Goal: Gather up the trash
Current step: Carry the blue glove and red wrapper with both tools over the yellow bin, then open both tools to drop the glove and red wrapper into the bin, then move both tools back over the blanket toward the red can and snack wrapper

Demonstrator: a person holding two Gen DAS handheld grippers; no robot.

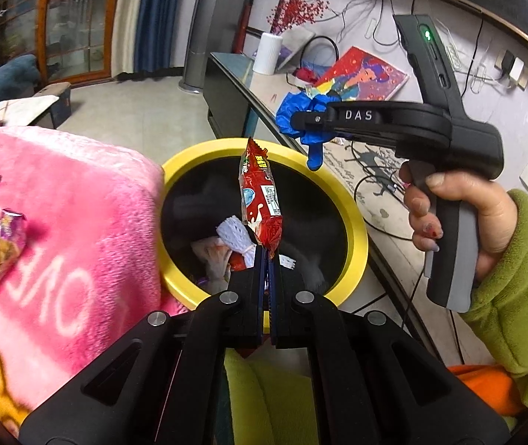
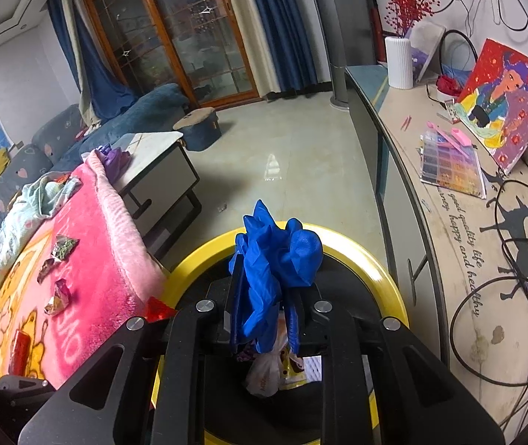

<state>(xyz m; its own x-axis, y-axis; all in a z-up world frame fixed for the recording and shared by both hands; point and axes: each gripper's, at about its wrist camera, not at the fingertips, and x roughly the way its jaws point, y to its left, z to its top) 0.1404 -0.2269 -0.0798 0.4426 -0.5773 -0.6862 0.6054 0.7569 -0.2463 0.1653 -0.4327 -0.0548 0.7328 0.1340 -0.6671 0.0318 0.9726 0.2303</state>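
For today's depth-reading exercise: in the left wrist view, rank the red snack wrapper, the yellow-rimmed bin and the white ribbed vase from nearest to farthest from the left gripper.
1. Red snack wrapper: clamped in the left gripper.
2. Yellow-rimmed bin: just beyond, below the wrapper.
3. White ribbed vase: far back on the long counter.

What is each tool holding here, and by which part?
Left tool: red snack wrapper, pinched at its lower end, over the yellow-rimmed bin. Right tool: crumpled blue glove, clamped at its lower bunched part.
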